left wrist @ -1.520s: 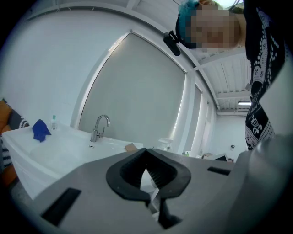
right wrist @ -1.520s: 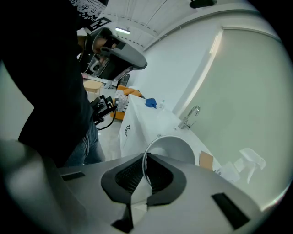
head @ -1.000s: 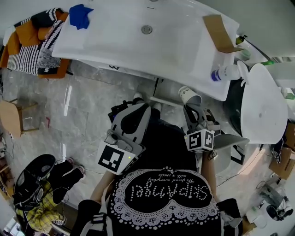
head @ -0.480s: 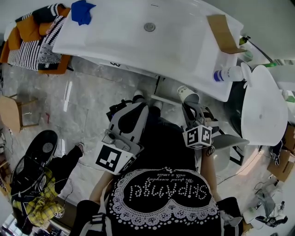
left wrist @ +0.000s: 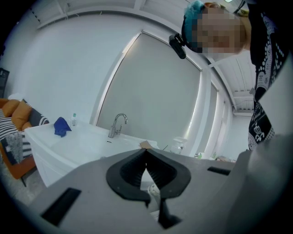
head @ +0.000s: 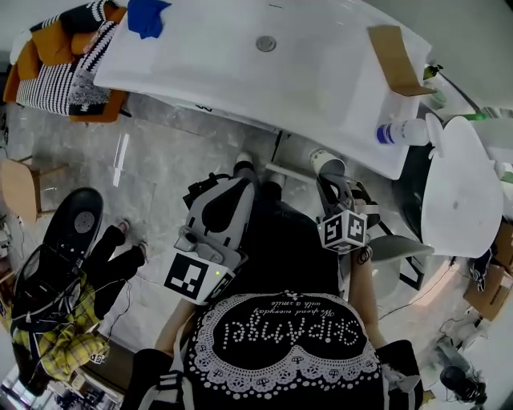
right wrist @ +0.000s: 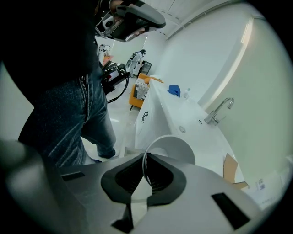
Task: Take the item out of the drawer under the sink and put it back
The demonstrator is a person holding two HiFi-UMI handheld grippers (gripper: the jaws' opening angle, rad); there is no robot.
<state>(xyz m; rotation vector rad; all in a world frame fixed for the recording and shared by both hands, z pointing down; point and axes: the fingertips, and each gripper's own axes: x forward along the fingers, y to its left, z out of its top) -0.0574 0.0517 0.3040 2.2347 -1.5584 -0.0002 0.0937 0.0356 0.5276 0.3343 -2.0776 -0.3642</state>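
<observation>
A white paper cup (head: 327,162) hangs below the front edge of the white sink counter (head: 240,88); my right gripper (head: 331,180) is shut on its rim. In the right gripper view the cup (right wrist: 173,148) has its thin wall pinched between the black pads (right wrist: 132,173), mouth facing the camera. The cabinet front (right wrist: 147,119) with its dark handle lies just beyond. My left gripper (head: 239,178) sits beside it to the left, jaws shut with nothing in them. The left gripper (left wrist: 145,151) looks level at the sink and its faucet (left wrist: 117,124).
On the counter lie a blue cloth (head: 148,16), a piece of cardboard (head: 397,58) and a white bottle (head: 405,130). A white rounded fixture (head: 458,192) stands at the right. Striped cushions (head: 56,84) and another person's shoe (head: 78,226) are at the left.
My right gripper has sunk a little with the cup still in it. The left gripper has kept its place. The other person's shoe at the left has come closer.
</observation>
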